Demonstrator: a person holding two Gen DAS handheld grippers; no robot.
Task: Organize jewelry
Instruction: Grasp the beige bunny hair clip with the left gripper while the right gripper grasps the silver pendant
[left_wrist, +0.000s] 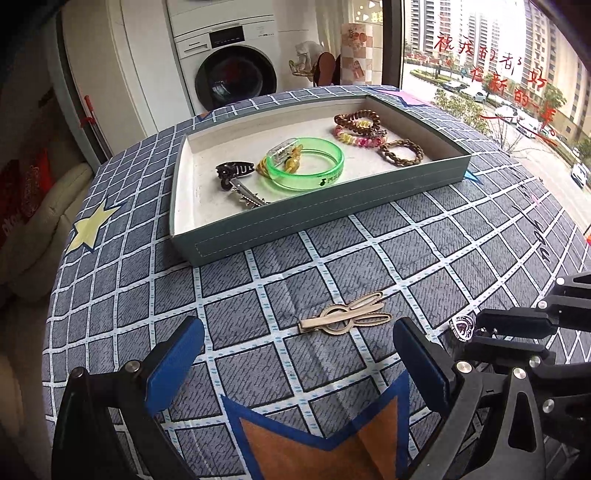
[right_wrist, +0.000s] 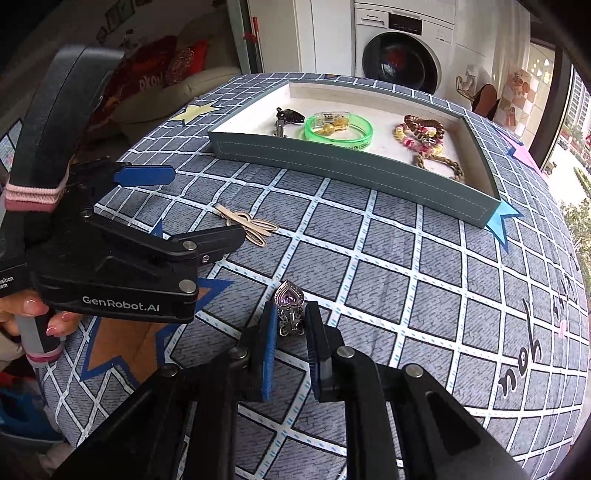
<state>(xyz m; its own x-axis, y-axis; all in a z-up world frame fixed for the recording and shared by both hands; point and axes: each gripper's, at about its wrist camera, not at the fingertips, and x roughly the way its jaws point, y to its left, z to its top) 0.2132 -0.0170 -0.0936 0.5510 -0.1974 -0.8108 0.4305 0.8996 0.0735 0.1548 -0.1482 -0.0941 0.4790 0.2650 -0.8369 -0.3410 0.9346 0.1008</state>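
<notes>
Now the right hand-held gripper (right_wrist: 290, 325) is clenched on the heart ring (right_wrist: 289, 301) for the tray (right_wrist: 354, 166) at twelve o'clock; the left hand-held gripper (left_wrist: 295, 354) stands released, straddling the gold clip (left_wrist: 345, 317) on the table (left_wrist: 443, 251).

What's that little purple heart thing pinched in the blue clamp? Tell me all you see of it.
It is a ring: a heart-shaped purple stone in a sparkly rim, on ornate silver-looking openwork metal. It stands upright, stone uppermost, just over the checked tablecloth, outside the grey tray. The right gripper is shut on its band, a blue pad on either side.
</notes>
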